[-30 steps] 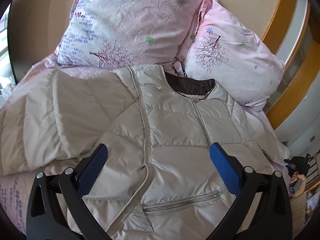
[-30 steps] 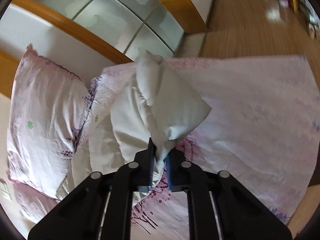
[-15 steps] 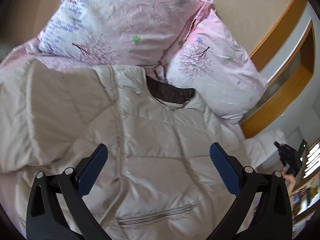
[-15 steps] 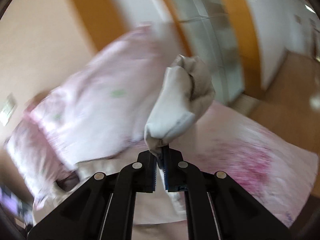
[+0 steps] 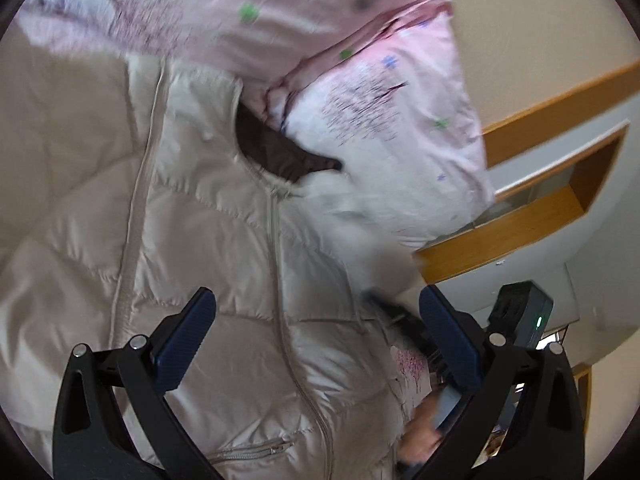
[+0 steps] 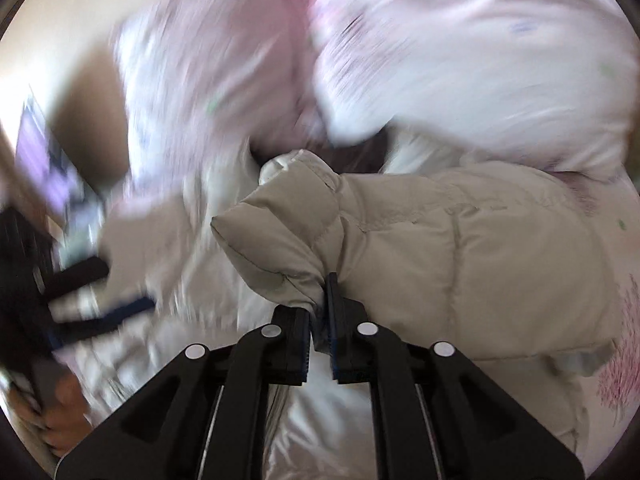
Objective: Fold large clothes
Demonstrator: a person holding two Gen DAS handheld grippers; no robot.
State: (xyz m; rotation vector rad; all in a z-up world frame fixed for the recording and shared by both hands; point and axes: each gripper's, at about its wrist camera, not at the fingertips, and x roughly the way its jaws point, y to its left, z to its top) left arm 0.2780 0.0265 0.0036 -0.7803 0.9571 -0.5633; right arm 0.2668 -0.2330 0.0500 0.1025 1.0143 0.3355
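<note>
A beige quilted jacket point(image 5: 220, 240) lies front up on the bed, zipped, its dark collar lining point(image 5: 280, 152) toward the pillows. My left gripper point(image 5: 316, 296) hovers open above the jacket's chest with nothing between its blue pads. In the right wrist view, my right gripper point(image 6: 319, 304) pinches the cuff of the jacket's sleeve point(image 6: 400, 240). The sleeve is carried across over the jacket body. Its jaws are opening, with the cuff fabric still pressed between the pads.
Two pink floral pillows point(image 5: 384, 140) lean on the beige headboard behind the collar. A wooden frame point(image 5: 520, 232) runs at the right. The other gripper's dark body point(image 5: 524, 316) shows by the jacket's right edge. A blurred hand point(image 6: 60, 420) is at lower left.
My right gripper swung the sleeve from beside the bed across over the jacket, rolling as it went. The left gripper stayed open and shifted toward the jacket's right side.
</note>
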